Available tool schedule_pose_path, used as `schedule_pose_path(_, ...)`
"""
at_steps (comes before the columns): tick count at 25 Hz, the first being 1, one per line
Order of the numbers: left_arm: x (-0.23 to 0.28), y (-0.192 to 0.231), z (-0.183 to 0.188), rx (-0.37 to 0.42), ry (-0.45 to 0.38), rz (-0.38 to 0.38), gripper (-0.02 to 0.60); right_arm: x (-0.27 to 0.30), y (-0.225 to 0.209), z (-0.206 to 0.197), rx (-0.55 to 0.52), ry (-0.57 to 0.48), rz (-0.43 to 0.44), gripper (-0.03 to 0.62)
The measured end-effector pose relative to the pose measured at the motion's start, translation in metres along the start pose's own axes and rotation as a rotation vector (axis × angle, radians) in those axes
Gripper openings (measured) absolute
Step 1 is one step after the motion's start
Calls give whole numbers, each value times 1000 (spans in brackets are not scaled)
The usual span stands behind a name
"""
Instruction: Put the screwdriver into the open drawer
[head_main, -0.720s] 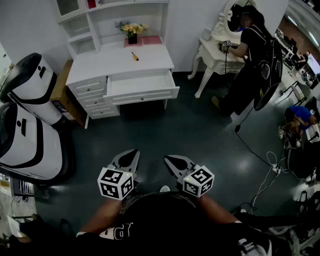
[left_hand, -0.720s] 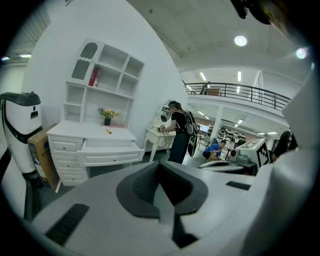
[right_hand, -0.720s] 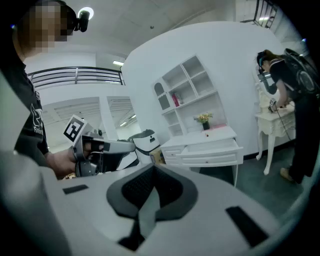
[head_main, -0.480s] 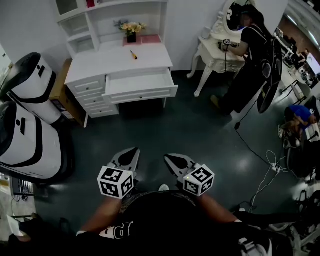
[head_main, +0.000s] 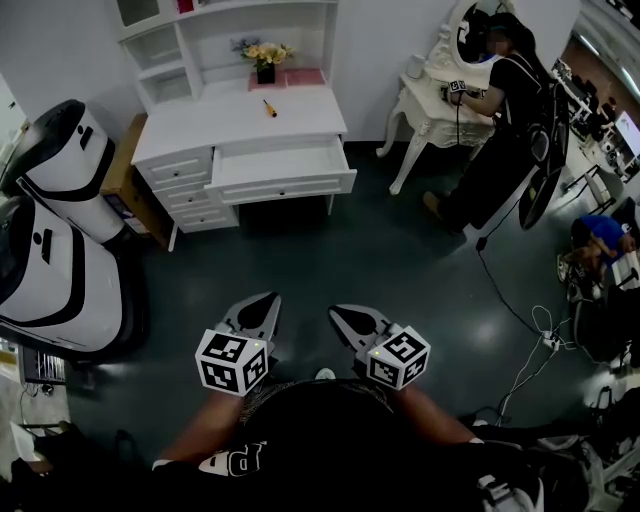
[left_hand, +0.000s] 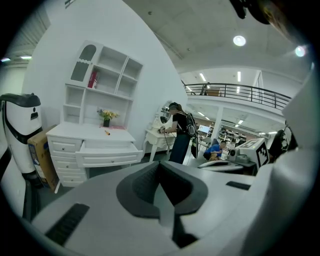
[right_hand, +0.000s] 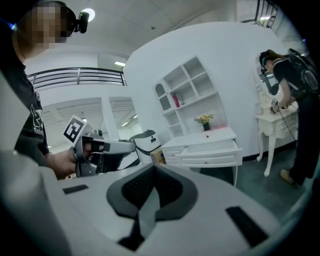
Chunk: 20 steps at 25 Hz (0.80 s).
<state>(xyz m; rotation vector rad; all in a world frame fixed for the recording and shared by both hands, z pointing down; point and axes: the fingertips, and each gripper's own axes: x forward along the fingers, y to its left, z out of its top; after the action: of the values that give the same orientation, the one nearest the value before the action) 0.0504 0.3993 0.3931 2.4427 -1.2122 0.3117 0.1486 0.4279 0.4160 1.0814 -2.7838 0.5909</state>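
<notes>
The screwdriver (head_main: 270, 110) lies flat on the desk (head_main: 300, 128), toward the back of its top and just in front of the flower pot (head_main: 265, 72). It is small and slim, with a yellow handle and a dark shaft. Being round, it will probably roll on the smooth white paint.

The drawer (head_main: 282, 166) stands pulled out of the desk's front, below the screwdriver. It is wide, shallow and white, with small knobs.

Both grippers are well short of the desk, across the dark glossy floor (head_main: 400, 260). The left gripper (head_main: 260, 306) has its jaws pressed together with nothing between them, and so has the right gripper (head_main: 343, 316).

The step in hand looks like the approach. To do it well, walk up to the desk's front without knocking the drawer. Spread one gripper's jaws and set its ribbed dark pads (left_hand: 142, 187) across the handle rather than the thin shaft. Then close gently, so the screwdriver does not skid away.
</notes>
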Motion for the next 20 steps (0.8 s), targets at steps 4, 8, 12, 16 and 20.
schedule_pose_path(4,1,-1,0,-3,-2,12,11,-2,-7,2,31,-9,0,6)
schedule_pose_path(8,3,-8,-1,-9,-7,24,11,-9,-13,6,28,-22,2,9)
schedule_pose_path(12,7,-16,-6,-25,-7,32,11,-14,-11,6,-43,-12,26,9)
schedule_pose_path(16,12,-21,-12,-35,-8,45,11,-19,-12,3,-66,-4,43,9)
schedule_pose_path(20,20,-29,-15,-37,-7,51,11,-27,-26,-2,-61,3,26,9)
